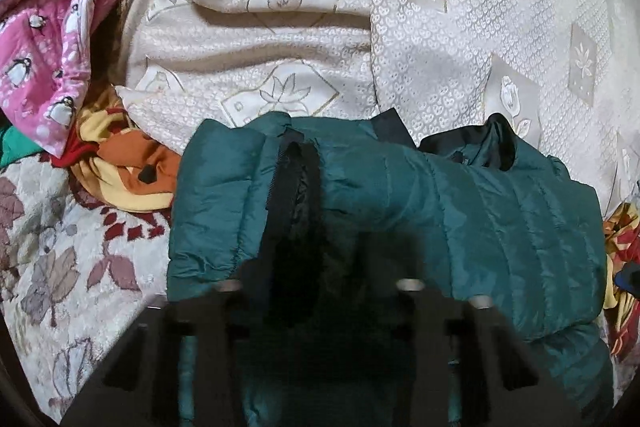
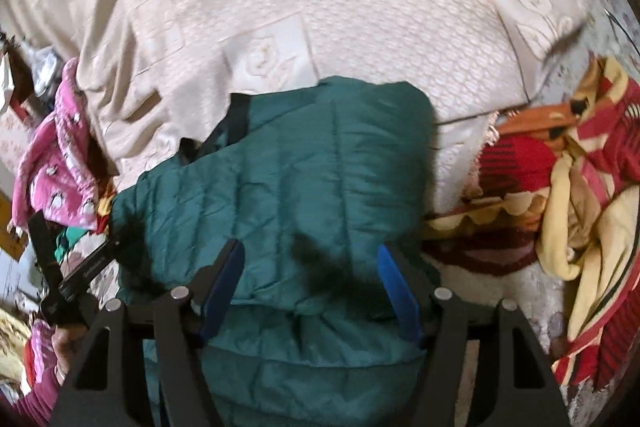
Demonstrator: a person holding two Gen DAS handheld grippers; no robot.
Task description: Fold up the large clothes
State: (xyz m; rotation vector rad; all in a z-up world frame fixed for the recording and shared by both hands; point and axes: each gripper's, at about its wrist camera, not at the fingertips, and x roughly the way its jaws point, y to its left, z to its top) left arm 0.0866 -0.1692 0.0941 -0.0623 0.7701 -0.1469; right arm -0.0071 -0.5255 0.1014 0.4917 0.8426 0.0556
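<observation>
Two grippers hang over one teal puffer jacket (image 1: pixel 400 211), which lies bunched on the cream bedspread (image 1: pixel 460 27) at the centre of both views. The right gripper (image 2: pixel 312 287) has its blue-padded fingers (image 2: pixel 224 283) spread apart, straddling the quilted fabric without pinching it. The left gripper (image 1: pixel 320 307) sits in deep shadow at 6 o'clock of its own view, and I cannot tell whether it is apart or closed on cloth. My worry is the slippery, puffy shell: a shallow pinch would probably slide off or catch only the top layer, so the fold would drag unevenly. Loose clothes crowd the jacket too, and a wide sweep could snag them. The left view alone shows the black zipper strip (image 1: pixel 296 187) and dark lining at 1 o'clock, plus the floral quilt (image 1: pixel 60 267) at 8 o'clock. The right view alone shows the red and yellow blanket (image 2: pixel 560 227) at 3 o'clock. The pink penguin garment (image 1: pixel 48 47) appears in both.
</observation>
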